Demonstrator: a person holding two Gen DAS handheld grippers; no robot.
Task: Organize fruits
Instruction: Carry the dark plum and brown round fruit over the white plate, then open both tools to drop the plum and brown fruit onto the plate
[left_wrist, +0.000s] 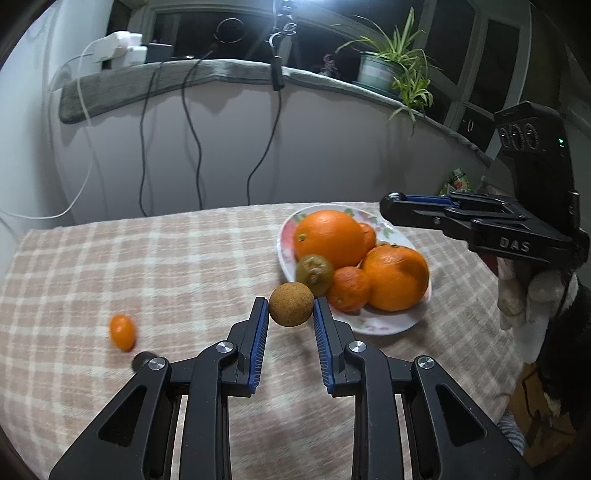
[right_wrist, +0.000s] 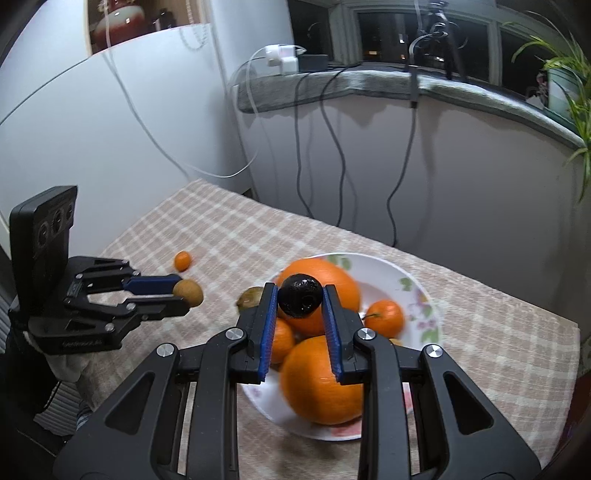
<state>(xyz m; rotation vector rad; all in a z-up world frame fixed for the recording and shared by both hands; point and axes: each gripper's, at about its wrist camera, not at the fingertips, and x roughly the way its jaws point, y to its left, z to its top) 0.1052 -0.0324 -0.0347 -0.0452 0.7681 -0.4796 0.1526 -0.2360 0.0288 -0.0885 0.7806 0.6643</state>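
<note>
Presently: plate (right_wrist: 417, 280) holds oranges (right_wrist: 321, 376), tangerines (right_wrist: 384, 317); left gripper (left_wrist: 291, 306) pinches brown fruit (left_wrist: 291, 303); right gripper (right_wrist: 300, 297) pinches black fruit (right_wrist: 300, 301).

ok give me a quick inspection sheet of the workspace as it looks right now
surface: table under a pink and cream checked cloth.
job's things: floral plate piled with two big oranges, smaller tangerines and a greenish fruit; a kumquat lies alone on the cloth.
clutter: a small dark round thing near the kumquat, too hidden to name.
grippers: left gripper shut on a brown round fruit; right gripper shut on a black round fruit above the plate.
cables: dark and white leads hang from the sill; white chargers on it.
surroundings: stone windowsill, potted spider plant, dark window.
</note>
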